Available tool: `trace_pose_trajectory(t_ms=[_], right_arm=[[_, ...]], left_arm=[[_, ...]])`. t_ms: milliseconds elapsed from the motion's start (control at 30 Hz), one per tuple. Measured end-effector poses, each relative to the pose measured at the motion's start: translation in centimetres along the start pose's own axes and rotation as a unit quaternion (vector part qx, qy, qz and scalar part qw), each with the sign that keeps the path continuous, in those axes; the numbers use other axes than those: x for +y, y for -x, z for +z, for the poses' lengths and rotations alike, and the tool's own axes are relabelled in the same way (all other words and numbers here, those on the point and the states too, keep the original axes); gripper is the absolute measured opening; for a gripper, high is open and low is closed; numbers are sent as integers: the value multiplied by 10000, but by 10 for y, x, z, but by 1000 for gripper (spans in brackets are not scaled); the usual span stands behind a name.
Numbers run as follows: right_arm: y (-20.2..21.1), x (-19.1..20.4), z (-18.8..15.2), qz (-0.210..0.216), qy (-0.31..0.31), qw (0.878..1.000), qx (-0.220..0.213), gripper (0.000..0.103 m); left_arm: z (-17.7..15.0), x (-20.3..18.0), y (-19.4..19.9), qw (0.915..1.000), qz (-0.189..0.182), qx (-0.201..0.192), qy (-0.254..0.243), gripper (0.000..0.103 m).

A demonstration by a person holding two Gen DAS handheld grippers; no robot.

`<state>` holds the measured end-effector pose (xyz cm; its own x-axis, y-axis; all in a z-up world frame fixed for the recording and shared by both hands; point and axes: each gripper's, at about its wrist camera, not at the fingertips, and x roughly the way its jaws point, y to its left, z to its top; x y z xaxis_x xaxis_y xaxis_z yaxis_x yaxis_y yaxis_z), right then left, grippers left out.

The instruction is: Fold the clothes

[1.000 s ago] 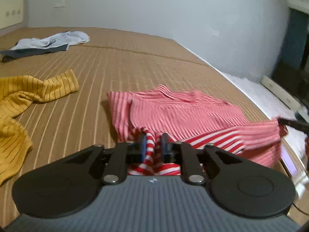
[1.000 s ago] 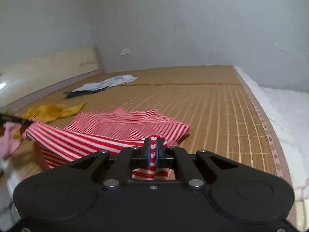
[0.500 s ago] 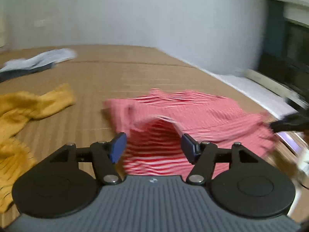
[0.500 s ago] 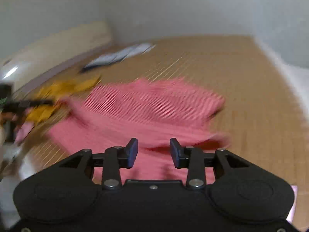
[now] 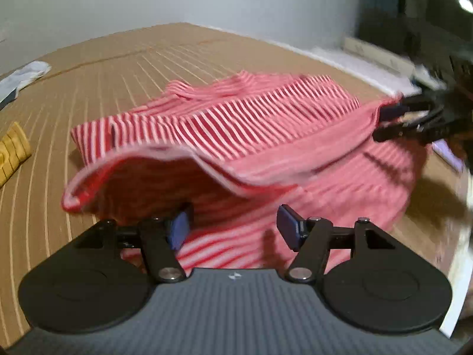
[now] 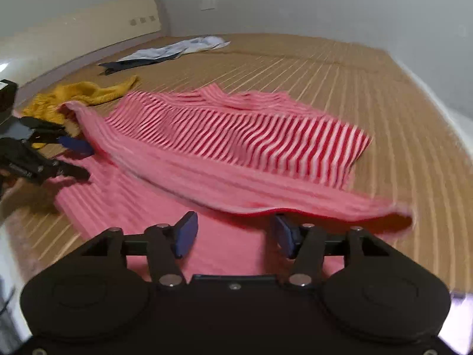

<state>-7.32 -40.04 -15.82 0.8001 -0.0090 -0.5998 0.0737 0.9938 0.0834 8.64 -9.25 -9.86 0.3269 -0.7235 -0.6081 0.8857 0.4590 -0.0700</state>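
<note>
A red-and-white striped top [image 5: 251,124] lies on the woven bed mat [image 5: 118,68], its near hem lifted and curling loose over the rest. My left gripper [image 5: 235,226] stands open just short of that hem, with nothing between its blue pads. In the right wrist view the same top [image 6: 236,136] spreads ahead, its loose hem sagging past my right gripper [image 6: 235,232]. That gripper's jaws are opening and hold nothing. Each view also shows the other one at the garment's far corner: the right gripper [image 5: 405,118] and the left gripper [image 6: 71,156].
A yellow garment [image 6: 77,94] lies crumpled left of the striped top. Pale blue and dark clothes [image 6: 177,48] sit farther back near the headboard [image 6: 88,23]. White bedding [image 5: 348,56] borders the mat on the right side.
Both grippers were shut on the striped hem a second ago. They have opened and let it go, and the hem now falls loose over the garment. Both hands have moved forward and lower.
</note>
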Motion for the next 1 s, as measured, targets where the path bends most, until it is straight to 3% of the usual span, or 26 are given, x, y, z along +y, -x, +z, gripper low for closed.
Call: trace_pose_trajectory(t_ms=[100, 200, 267, 367, 467, 567, 633, 733, 800, 900, 1000], right_arm=[[-13, -8, 17, -297, -19, 9990, -338, 59], [-13, -19, 28, -542, -202, 9946, -857, 59], [-5, -24, 30, -708, -423, 9898, -1162, 66], [9, -26, 23, -731, -522, 9868, -1345, 70], [19, -20, 13, -278, -533, 9914, -1164, 70], [12, -9, 0, 1102, -587, 9898, -682, 67], [-5, -1, -4, 1328, -516, 9893, -304, 62], [-27, 5, -6, 925, -303, 9951, 189, 55], [-35, 2, -3, 599, -138, 9980, 171, 55], [-25, -10, 8, -109, -79, 9982, -579, 55], [1, -23, 14, -652, -499, 9833, -1625, 59]], left_arm=[[5, 13, 11, 9956, 482, -650, 476, 71], [6, 29, 29, 9807, 1158, -1218, 1001, 81], [5, 37, 38, 9736, 1510, -1317, 1096, 82], [3, 42, 42, 9723, 1639, -1277, 1074, 82], [2, 41, 40, 9784, 1419, -1125, 997, 82], [3, 33, 29, 9846, 1292, -940, 716, 82], [0, 28, 24, 9882, 1138, -827, 607, 82], [-4, 22, 20, 9901, 1098, -738, 481, 82], [-5, 19, 18, 9905, 1085, -711, 460, 82], [-6, 19, 16, 9902, 1077, -700, 551, 82], [-6, 20, 16, 9897, 1124, -695, 541, 82]])
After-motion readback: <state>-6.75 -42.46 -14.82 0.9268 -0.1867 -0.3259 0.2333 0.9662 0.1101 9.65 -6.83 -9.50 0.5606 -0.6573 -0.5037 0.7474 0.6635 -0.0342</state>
